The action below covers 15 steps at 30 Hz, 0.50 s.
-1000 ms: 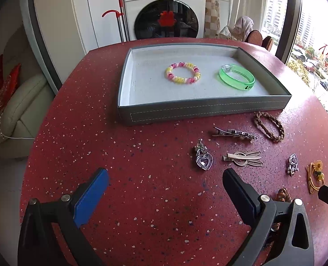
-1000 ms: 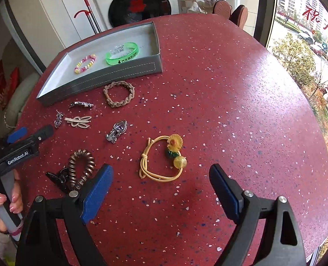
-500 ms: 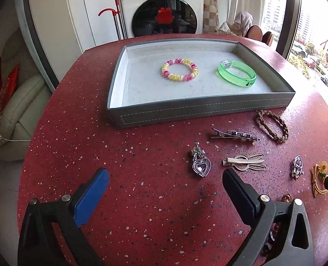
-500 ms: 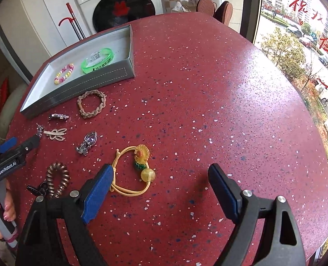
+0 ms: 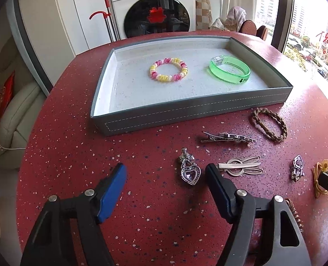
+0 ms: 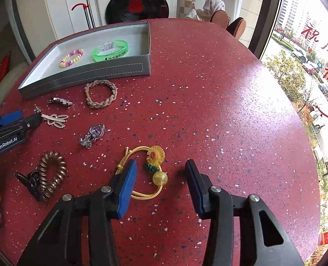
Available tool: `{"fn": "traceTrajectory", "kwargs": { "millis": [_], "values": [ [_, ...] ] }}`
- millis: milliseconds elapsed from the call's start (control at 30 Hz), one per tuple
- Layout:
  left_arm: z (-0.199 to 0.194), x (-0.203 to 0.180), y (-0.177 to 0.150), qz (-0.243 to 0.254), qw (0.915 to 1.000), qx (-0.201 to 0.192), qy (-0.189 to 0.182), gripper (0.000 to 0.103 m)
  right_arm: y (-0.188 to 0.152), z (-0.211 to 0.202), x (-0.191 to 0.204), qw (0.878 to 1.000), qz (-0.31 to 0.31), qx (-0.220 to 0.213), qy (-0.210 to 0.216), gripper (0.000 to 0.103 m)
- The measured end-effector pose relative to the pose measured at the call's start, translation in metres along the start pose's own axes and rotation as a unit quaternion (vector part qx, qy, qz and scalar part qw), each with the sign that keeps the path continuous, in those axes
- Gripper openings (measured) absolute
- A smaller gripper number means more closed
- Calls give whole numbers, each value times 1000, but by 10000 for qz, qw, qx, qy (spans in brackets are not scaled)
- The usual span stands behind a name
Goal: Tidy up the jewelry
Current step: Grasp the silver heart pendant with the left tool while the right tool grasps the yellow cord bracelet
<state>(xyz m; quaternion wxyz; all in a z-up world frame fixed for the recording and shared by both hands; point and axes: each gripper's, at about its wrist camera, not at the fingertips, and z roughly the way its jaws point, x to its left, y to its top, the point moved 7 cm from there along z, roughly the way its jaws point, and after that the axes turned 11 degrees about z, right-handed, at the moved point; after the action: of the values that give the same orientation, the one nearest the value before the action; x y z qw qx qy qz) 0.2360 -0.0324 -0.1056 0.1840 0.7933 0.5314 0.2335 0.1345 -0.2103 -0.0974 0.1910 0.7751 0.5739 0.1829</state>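
Hovering low over the red speckled round table [image 6: 208, 93], both hand-held grippers have just been narrowing their jaws. Right gripper [image 6: 160, 173], lower centre of its view: blue pads apart, not pressing anything; yellow elastic hair tie with a flower and a bead [image 6: 151, 168] lies between and just under them, left pad overlapping its loop. Left gripper [image 5: 166, 175], lower centre of its view: jaws unclenched, nothing between them but tabletop; silver heart pendant [image 5: 189, 170] sits just beyond the tips, nearer the right pad.

Grey rectangular tray with white lining [image 5: 186, 117], upper middle, holds two pieces: one pink-and-yellow beaded bracelet [image 5: 168, 69] and one translucent green wristband [image 5: 229, 69].

Loose on the table, seven pieces: one brown braided bracelet [image 5: 269, 124] just below the tray's right corner, one silver jewelled alligator clip [image 5: 228, 137], one silver bunny-shaped clip [image 5: 239, 168], the heart pendant, one small purple-stone charm [image 5: 297, 166], the hair tie, and one brown spiral coil tie with a black clip [image 6: 48, 175] at lower left of the right view.
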Motion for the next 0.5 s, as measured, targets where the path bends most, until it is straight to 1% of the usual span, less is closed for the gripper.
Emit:
{"fn": "traceTrajectory", "kwargs": {
  "millis": [33, 67, 100, 133, 167, 200, 233, 267, 300, 333, 400, 500],
  "values": [
    [-1, -2, 0, 21, 10000, -6, -22, 81, 0, 0, 1, 10000, -25, 6, 14, 43],
    [-1, -3, 1, 44, 10000, -20, -55, 78, 0, 0, 3, 10000, -46, 12, 32, 37],
    [-2, -5, 2, 65, 9999, -34, -95, 74, 0, -1, 4, 10000, -60, 16, 44, 33],
    [-2, -6, 2, 82, 9999, -43, -124, 70, 0, -1, 6, 10000, -77, 22, 41, 26],
    [-3, -8, 2, 103, 9998, -49, -156, 68, -1, -1, 7, 9999, -89, 30, 47, 21],
    [-3, -9, 2, 118, 9997, -63, -223, 62, -1, -1, 8, 9999, -103, 39, 63, 20],
    [-4, -11, 2, 127, 9994, -76, -306, 51, -2, -1, 9, 9999, -121, 44, 67, 16],
    [-4, -12, 2, 138, 9993, -85, -350, 47, -2, -1, 10, 9999, -134, 48, 67, 15],
    [-5, -13, 2, 152, 9992, -85, -363, 39, -2, -2, 11, 9999, -148, 43, 49, 15],
    [-5, -13, 2, 170, 9992, -79, -366, 35, -3, -2, 11, 9999, -152, 36, 49, 14],
    [-6, -13, 2, 194, 9991, -84, -377, 35, -3, -3, 9, 9999, -108, 31, 96, 14],
    [-8, -9, -2, 101, 9987, -79, -486, 35, -2, -7, 5, 9998, 24, -19, 189, 14]
  ]
}}
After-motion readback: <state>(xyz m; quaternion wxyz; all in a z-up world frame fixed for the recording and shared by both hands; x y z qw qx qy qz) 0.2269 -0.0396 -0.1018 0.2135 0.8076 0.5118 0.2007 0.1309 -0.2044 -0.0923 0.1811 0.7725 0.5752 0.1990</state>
